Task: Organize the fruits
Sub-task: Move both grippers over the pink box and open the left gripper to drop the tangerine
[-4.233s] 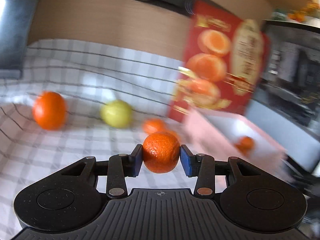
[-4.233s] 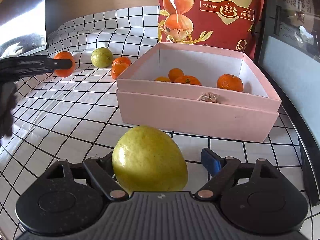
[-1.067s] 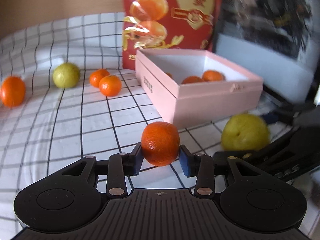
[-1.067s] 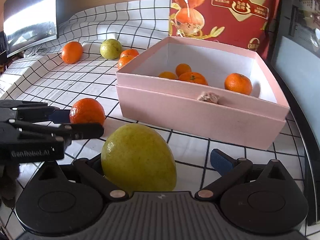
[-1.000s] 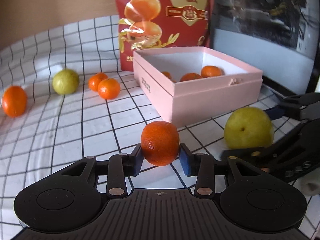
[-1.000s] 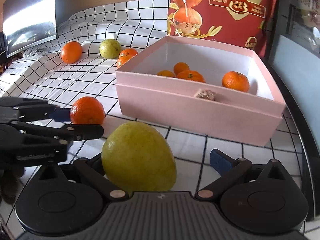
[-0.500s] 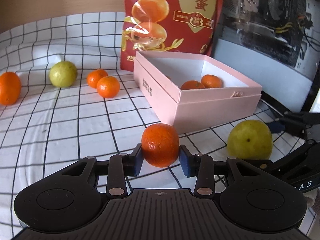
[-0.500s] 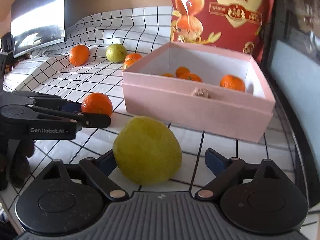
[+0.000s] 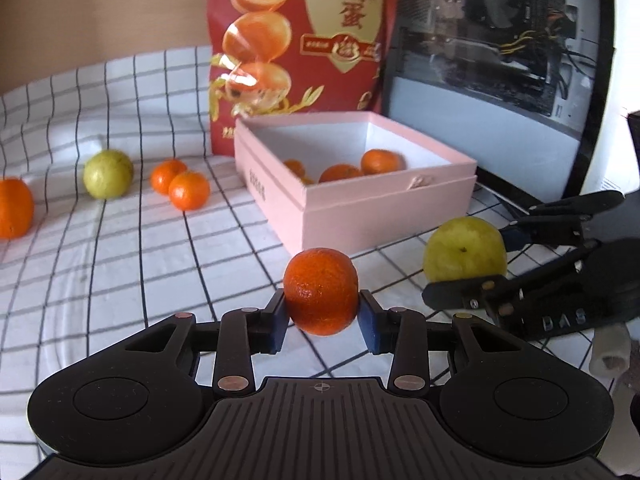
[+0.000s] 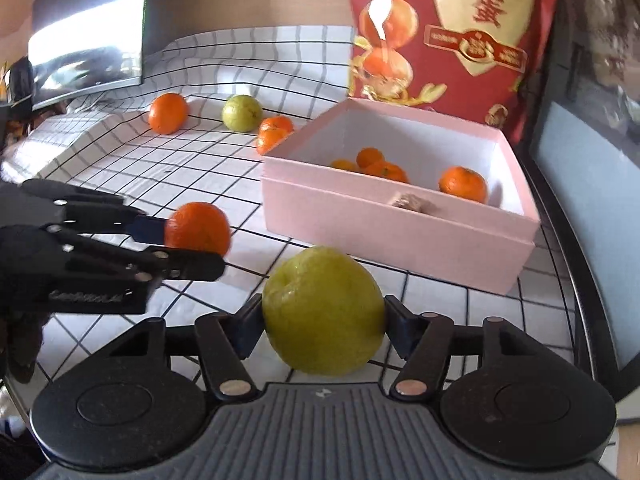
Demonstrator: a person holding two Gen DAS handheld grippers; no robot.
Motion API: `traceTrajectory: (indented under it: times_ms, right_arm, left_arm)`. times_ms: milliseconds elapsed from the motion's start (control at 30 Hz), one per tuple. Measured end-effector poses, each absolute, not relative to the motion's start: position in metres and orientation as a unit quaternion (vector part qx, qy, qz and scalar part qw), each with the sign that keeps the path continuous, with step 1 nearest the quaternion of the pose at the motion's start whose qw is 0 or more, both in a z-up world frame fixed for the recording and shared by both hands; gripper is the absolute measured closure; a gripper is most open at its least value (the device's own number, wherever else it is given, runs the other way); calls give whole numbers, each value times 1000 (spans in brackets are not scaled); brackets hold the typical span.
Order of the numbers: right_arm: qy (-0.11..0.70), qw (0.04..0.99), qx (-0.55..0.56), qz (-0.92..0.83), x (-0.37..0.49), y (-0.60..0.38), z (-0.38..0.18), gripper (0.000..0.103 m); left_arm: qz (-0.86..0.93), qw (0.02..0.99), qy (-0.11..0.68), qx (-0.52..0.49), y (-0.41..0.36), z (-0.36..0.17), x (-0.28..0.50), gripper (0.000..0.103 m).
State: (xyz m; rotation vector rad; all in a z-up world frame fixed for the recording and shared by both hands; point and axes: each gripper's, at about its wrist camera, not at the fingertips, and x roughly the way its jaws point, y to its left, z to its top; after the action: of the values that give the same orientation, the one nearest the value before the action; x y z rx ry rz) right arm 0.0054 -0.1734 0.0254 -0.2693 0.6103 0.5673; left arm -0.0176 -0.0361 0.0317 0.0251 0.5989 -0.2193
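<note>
the job looks partly done: several mandarins already lie in the pink box (image 10: 400, 232), while a large orange (image 10: 168, 113), a green fruit (image 10: 242, 113) and two small mandarins (image 10: 274, 132) sit on the checked cloth (image 9: 120, 260) at far left. the left gripper (image 9: 322, 318) has its jaws closed narrowly on a mandarin (image 9: 321, 291), and the right gripper (image 10: 322, 330) has its jaws spread wider, clamped on a yellow-green fruit (image 10: 322, 310). both are held just short of the box's near wall, not yet dropped in.

1. A box (image 10: 400, 236) sits on the tablecloth (image 10: 192, 168), a bag (image 10: 452, 36) upright behind it.
2. Several tangerines (image 10: 463, 183) lie in the box.
3. Left of the box, loose fruit (image 10: 241, 113) lies on the cloth.
</note>
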Motion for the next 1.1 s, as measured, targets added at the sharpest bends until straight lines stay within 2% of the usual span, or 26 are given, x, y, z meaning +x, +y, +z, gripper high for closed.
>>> traceTrajectory:
  times_ms: [233, 433, 567, 633, 767, 1000, 1100]
  right_arm:
    - [280, 920, -103, 253, 8, -193, 53, 40]
    - [230, 940, -105, 230, 23, -186, 113, 40]
    - [223, 948, -112, 198, 70, -166, 157, 40]
    - [231, 950, -118, 171, 101, -153, 167, 40]
    - [231, 948, -184, 115, 136, -126, 153, 40]
    - [300, 934, -139, 138, 168, -128, 125, 40]
    - [314, 931, -127, 139, 171, -130, 117, 40]
  left_arm:
    - [-129, 954, 271, 26, -50, 52, -15, 61]
    - [-143, 960, 241, -11, -45, 93, 29, 61]
    - [-168, 927, 316, -111, -40, 86, 97, 61]
    - [-165, 919, 337, -119, -49, 74, 118, 61]
    - [-160, 926, 327, -98, -65, 64, 128, 61]
    - [-168, 925, 325, -102, -57, 59, 126, 61]
    - [-149, 936, 298, -114, -45, 61, 122, 59]
